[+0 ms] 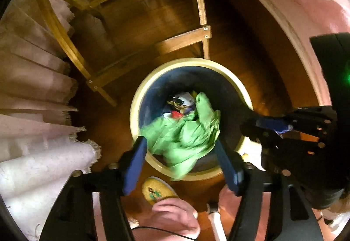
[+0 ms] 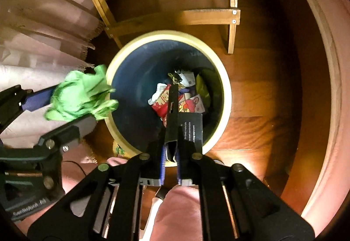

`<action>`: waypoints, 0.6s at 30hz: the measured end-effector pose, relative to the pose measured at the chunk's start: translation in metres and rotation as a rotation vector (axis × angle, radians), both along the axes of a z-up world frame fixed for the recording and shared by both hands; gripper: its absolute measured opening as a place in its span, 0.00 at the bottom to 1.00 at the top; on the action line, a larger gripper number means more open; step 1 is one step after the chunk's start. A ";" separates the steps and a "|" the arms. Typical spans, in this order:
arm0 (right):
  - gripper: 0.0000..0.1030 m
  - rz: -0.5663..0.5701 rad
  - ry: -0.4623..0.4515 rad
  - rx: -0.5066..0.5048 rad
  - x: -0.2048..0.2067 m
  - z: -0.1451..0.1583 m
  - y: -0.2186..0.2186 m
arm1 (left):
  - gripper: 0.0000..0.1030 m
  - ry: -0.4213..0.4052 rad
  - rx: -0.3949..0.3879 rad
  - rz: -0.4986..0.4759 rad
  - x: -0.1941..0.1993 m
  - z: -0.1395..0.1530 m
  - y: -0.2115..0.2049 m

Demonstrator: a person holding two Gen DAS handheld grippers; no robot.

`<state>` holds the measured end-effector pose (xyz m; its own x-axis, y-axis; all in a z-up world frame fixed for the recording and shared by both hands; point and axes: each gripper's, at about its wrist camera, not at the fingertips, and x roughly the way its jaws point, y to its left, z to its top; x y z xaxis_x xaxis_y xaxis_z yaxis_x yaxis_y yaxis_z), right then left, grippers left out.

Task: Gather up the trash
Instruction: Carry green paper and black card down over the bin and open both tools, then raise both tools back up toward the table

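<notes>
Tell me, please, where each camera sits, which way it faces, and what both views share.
Left wrist: on the left gripper, facing down into the bin; shows a green bag, knees, slipper.
Right wrist: on the right gripper, facing down; shows a black box.
Shared: bin, bag, chair legs.

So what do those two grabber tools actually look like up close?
Both grippers, left and right, are black angular frames with silver screws and blue-padded jaws. White lettering marks the left one's body in the right view, and a green light glows on the right one's body in the left view.
</notes>
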<state>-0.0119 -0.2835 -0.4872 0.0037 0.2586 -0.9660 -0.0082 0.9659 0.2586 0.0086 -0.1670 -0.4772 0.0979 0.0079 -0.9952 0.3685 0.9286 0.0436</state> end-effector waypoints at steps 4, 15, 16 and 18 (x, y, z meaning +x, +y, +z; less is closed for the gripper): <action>0.47 -0.041 -0.014 -0.023 -0.005 0.001 -0.007 | 0.91 -0.023 0.001 0.032 0.014 -0.007 0.013; 0.59 -0.088 -0.121 -0.007 -0.007 0.051 -0.013 | 0.91 -0.101 -0.048 0.039 0.014 0.044 0.024; 0.59 -0.094 -0.125 -0.005 -0.007 0.057 -0.013 | 0.91 -0.105 -0.053 0.041 0.013 0.050 0.024; 0.59 -0.110 -0.130 0.000 -0.008 0.069 -0.013 | 0.91 -0.110 -0.065 0.041 0.012 0.063 0.025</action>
